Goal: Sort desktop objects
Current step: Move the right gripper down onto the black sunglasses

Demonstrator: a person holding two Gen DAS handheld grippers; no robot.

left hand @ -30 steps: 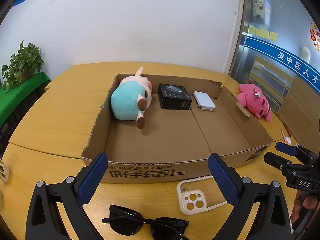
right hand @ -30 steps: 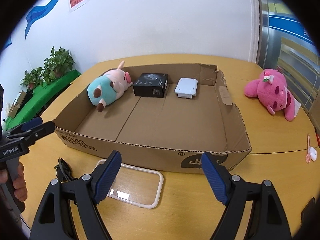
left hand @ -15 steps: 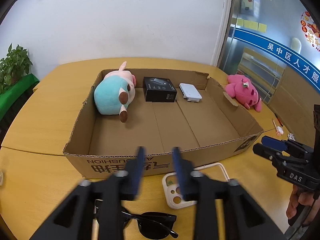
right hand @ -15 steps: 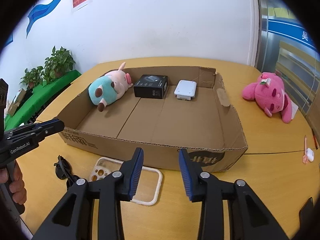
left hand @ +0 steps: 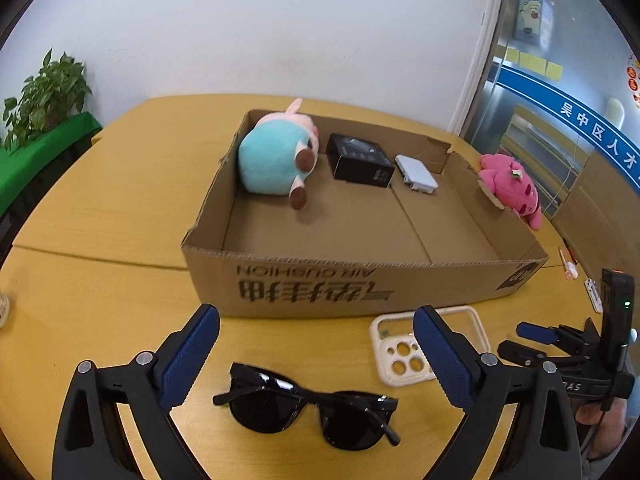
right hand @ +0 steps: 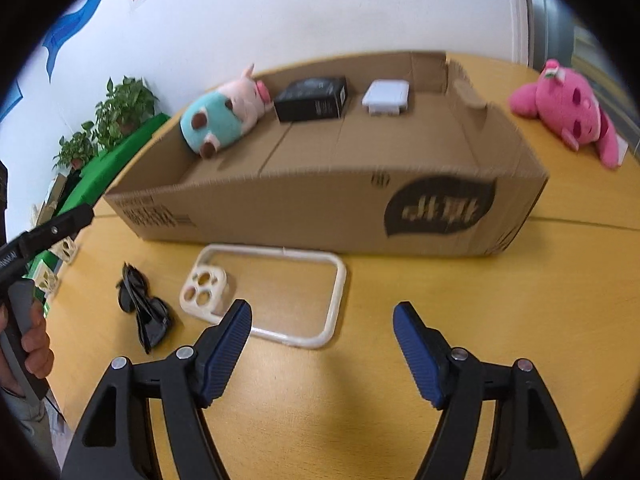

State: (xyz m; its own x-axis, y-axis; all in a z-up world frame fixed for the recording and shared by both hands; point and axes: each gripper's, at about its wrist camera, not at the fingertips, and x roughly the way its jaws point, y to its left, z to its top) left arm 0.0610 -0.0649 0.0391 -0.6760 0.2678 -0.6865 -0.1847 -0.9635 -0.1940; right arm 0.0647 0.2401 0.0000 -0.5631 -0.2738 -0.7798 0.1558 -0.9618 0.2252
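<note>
Black sunglasses (left hand: 308,408) lie on the yellow table just in front of my left gripper (left hand: 316,320), whose jaws are opening with nothing between the pads. A cream phone case (right hand: 264,292) lies flat before the cardboard box (right hand: 280,208). My right gripper (right hand: 322,312) hovers over the case's near edge, its jaws opening and empty. Inside the box (left hand: 360,264) rest a teal and pink plush (left hand: 276,164), a black box (left hand: 360,160) and a white device (left hand: 418,172). A pink plush (right hand: 568,104) lies on the table right of the box.
Small pen-like items (left hand: 568,264) lie at the table's right edge. Cream objects (right hand: 66,248) sit at the left edge. Potted plants (left hand: 44,96) stand on a green surface beyond the table. A white wall is behind, a glass door to the right.
Both grippers narrowed their jaws half a second ago and have spread them again. Both have sunk toward the table, so the sunglasses and the phone case now look closer.
</note>
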